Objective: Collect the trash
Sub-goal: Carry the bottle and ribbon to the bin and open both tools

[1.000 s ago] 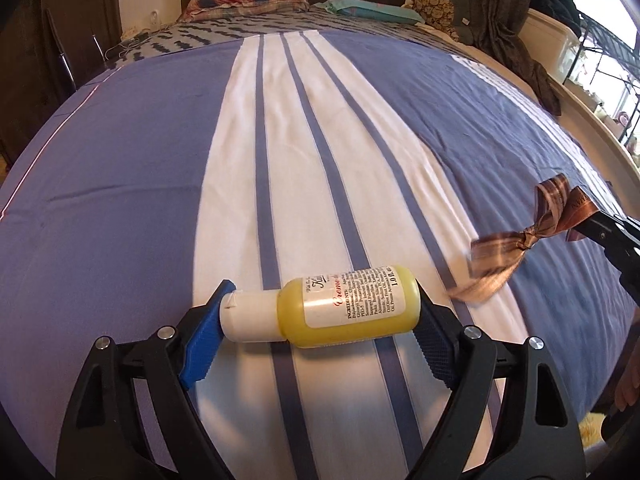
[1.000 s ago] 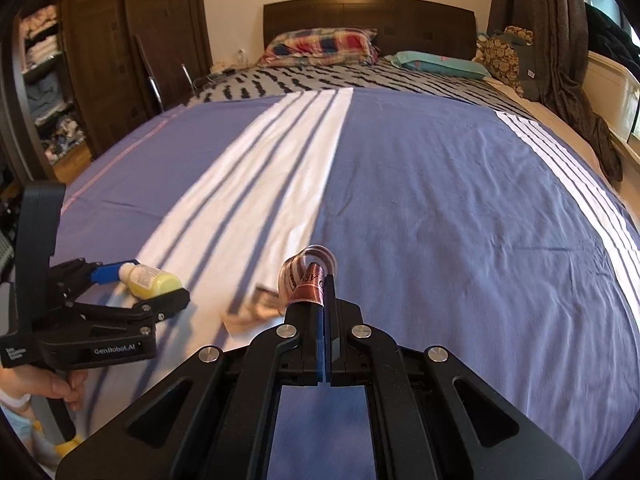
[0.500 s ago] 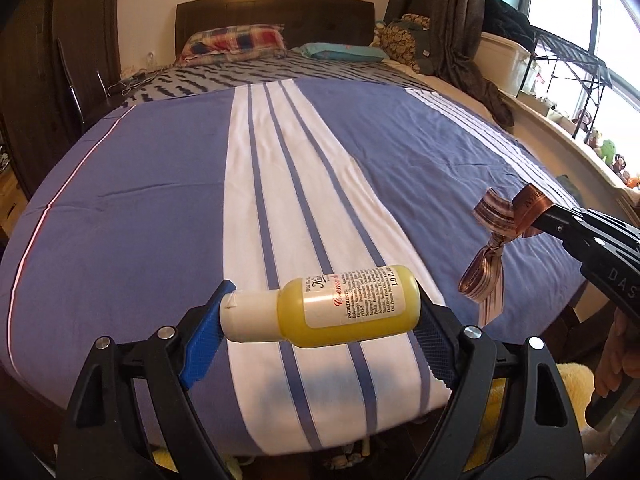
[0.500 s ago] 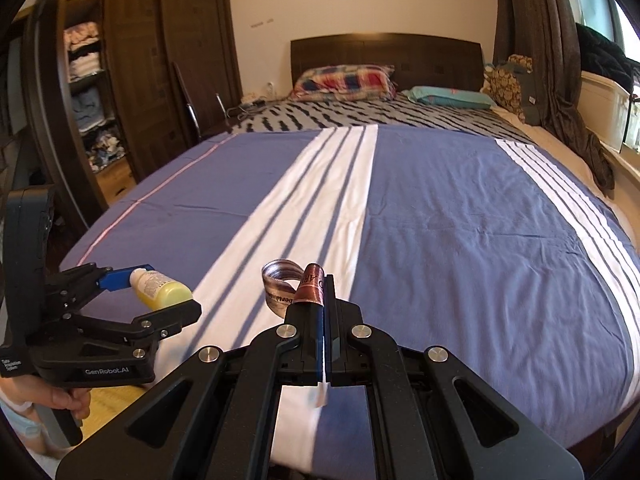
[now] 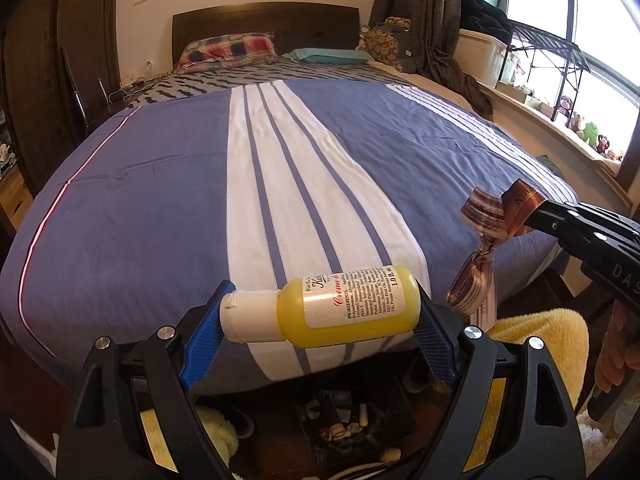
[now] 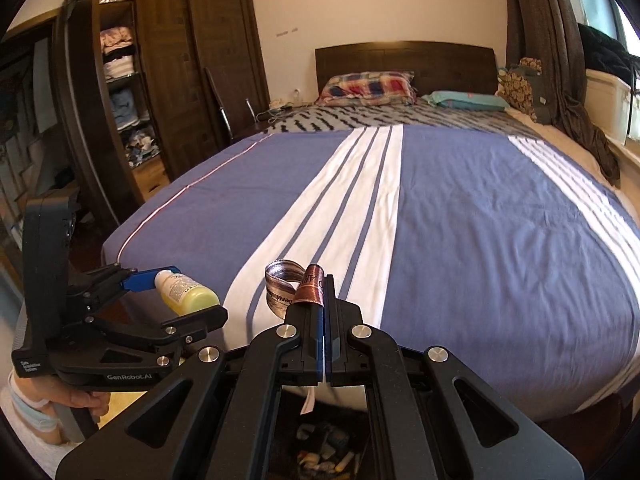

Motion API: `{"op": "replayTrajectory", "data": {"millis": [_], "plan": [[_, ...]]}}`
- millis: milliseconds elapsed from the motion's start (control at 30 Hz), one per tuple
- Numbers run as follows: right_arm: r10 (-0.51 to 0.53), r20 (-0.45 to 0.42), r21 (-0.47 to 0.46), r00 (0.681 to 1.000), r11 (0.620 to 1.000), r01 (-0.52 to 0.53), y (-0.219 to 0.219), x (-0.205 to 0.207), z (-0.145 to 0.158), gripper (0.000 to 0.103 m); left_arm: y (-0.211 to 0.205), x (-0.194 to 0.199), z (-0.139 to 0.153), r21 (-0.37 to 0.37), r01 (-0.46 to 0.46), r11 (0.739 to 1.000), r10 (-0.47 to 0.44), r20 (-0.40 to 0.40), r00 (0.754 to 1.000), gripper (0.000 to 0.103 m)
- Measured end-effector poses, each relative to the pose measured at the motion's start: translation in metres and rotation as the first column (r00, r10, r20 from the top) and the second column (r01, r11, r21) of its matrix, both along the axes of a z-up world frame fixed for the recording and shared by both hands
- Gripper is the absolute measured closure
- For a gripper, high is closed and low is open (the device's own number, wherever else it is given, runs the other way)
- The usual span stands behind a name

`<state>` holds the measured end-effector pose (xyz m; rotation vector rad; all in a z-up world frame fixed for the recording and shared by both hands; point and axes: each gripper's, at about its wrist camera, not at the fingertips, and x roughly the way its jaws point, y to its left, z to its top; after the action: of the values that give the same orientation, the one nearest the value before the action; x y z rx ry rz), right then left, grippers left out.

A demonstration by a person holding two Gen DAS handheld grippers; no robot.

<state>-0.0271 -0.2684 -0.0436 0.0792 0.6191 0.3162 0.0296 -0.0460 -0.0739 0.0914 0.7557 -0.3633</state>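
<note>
My left gripper (image 5: 320, 316) is shut on a small yellow lotion bottle (image 5: 336, 308) with a white cap, held sideways past the foot of the bed; it also shows in the right wrist view (image 6: 186, 294). My right gripper (image 6: 323, 292) is shut on a brown striped ribbon bow (image 6: 294, 288), which hangs from its tips in the left wrist view (image 5: 486, 248). Below both grippers a dark bin (image 5: 348, 428) with several bits of trash sits on the floor; it also shows in the right wrist view (image 6: 324, 452).
A large bed with a blue and white striped cover (image 5: 280, 184) fills the view ahead. Yellow fluffy rugs (image 5: 536, 344) lie on the floor by the bin. A dark wardrobe (image 6: 160, 92) stands at the left, a window ledge (image 5: 560, 120) at the right.
Both grippers have pulled back and up from the bed surface to beyond its foot, carrying the bottle and the ribbon. The floor bin has come into view below.
</note>
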Motion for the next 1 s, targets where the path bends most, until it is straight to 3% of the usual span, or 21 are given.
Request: {"op": "replayTrajectory", "data": {"millis": [300, 500, 767, 1000], "plan": [[-0.004, -0.150, -0.019, 0.989, 1.000, 0.001, 0.004, -0.025, -0.063, 0.102, 0.001, -0.021, -0.059, 0.009, 0.016, 1.000, -0.014, -0.124, 0.992, 0.023], [0.016, -0.289, -0.035, 0.957, 0.999, -0.027, 0.014, -0.021, -0.119, 0.102, 0.008, -0.022, -0.113, 0.015, 0.026, 1.000, -0.022, -0.237, 0.971, 0.023], [0.006, -0.456, -0.039, 0.890, 0.999, -0.027, 0.028, -0.011, -0.191, 0.102, 0.011, -0.009, -0.182, 0.026, 0.019, 0.999, -0.007, -0.388, 0.922, 0.023], [-0.020, -0.565, -0.027, 0.825, 1.000, 0.005, 0.027, 0.002, -0.234, 0.102, 0.002, 0.001, -0.245, 0.048, 0.053, 0.997, -0.019, -0.532, 0.847, 0.023]]}}
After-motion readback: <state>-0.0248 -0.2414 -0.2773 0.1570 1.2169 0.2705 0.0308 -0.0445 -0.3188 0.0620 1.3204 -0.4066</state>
